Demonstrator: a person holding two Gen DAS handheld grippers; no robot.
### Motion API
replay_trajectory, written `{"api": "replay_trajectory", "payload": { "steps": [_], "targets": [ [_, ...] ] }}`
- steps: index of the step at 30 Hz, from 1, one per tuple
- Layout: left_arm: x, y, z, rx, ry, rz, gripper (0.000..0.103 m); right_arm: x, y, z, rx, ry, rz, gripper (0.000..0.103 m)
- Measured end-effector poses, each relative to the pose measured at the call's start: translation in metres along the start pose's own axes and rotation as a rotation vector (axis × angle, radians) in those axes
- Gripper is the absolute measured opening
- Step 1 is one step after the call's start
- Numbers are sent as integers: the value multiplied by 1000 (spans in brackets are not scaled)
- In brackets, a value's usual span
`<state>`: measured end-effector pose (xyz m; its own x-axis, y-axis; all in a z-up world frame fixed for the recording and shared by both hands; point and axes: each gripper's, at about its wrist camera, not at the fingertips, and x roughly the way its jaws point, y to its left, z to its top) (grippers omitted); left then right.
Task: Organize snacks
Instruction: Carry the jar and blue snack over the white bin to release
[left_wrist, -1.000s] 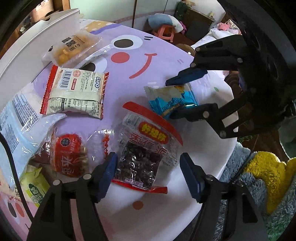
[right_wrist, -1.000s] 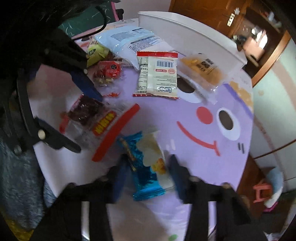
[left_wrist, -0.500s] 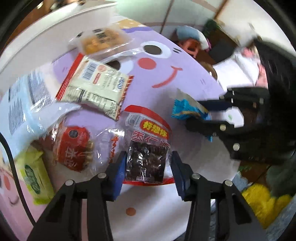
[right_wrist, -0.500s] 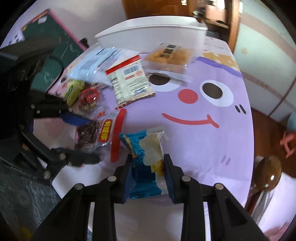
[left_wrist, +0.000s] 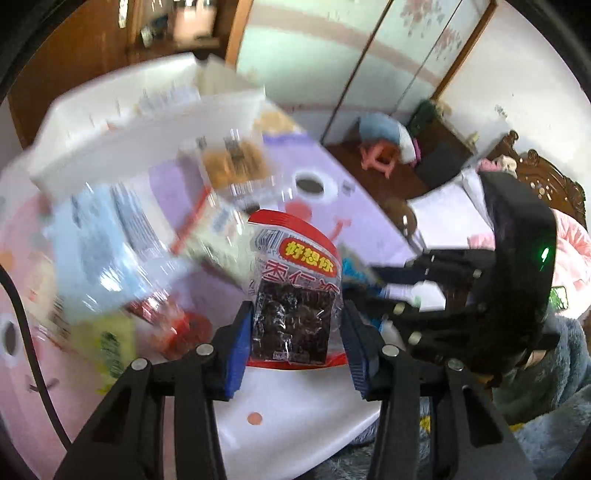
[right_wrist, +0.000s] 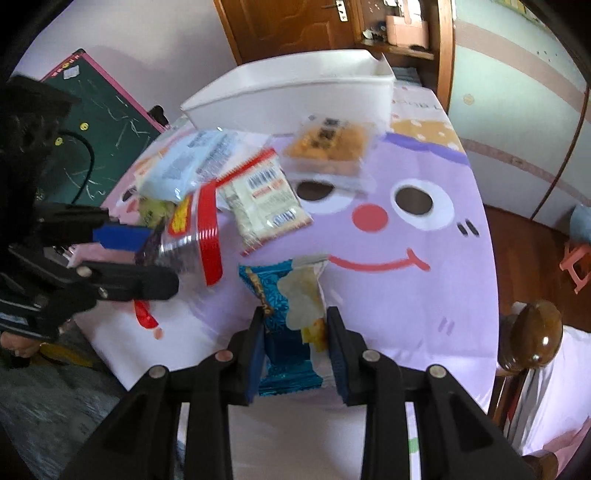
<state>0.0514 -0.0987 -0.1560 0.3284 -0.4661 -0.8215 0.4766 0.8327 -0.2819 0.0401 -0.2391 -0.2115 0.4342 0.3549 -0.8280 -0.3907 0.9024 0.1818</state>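
Observation:
My left gripper (left_wrist: 295, 332) is shut on a clear pack of dark dried fruit with a red top (left_wrist: 295, 291) and holds it lifted above the table; it also shows in the right wrist view (right_wrist: 192, 236). My right gripper (right_wrist: 295, 332) is shut on a blue snack pack (right_wrist: 291, 314), held just above the purple tablecloth. A white bin (right_wrist: 295, 88) stands at the far side of the table, also in the left wrist view (left_wrist: 122, 136).
Loose snacks lie before the bin: an orange cracker pack (right_wrist: 328, 147), a white red-edged pack (right_wrist: 262, 199), a pale blue bag (right_wrist: 192, 162), a yellow-green pack (right_wrist: 155, 210). A wooden chair knob (right_wrist: 532, 332) stands right; a chalkboard (right_wrist: 107, 122) stands left.
Both grippers closed on their packs and lifted them off the table. The left wrist view swung up toward the bin and is now blurred.

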Motion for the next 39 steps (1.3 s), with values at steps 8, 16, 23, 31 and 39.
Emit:
{"api": "replay_trajectory", "payload": {
  "steps": [8, 16, 23, 31, 39],
  "targets": [
    [-60, 14, 29, -35, -135, 141, 45, -27, 31, 45, -53, -102, -4, 31],
    [-103, 49, 65, -101, -219, 270, 45, -47, 42, 108, 2, -193, -8, 31],
    [-134, 82, 112, -139, -338, 328, 45, -57, 48, 173, 46, -278, -16, 31],
    [-149, 110, 165, -160, -435, 371, 45, -58, 52, 245, 77, -327, -83, 31],
    [-124, 139, 212, -177, -443, 412, 45, -37, 29, 300, 141, -349, -125, 32]
  ]
}}
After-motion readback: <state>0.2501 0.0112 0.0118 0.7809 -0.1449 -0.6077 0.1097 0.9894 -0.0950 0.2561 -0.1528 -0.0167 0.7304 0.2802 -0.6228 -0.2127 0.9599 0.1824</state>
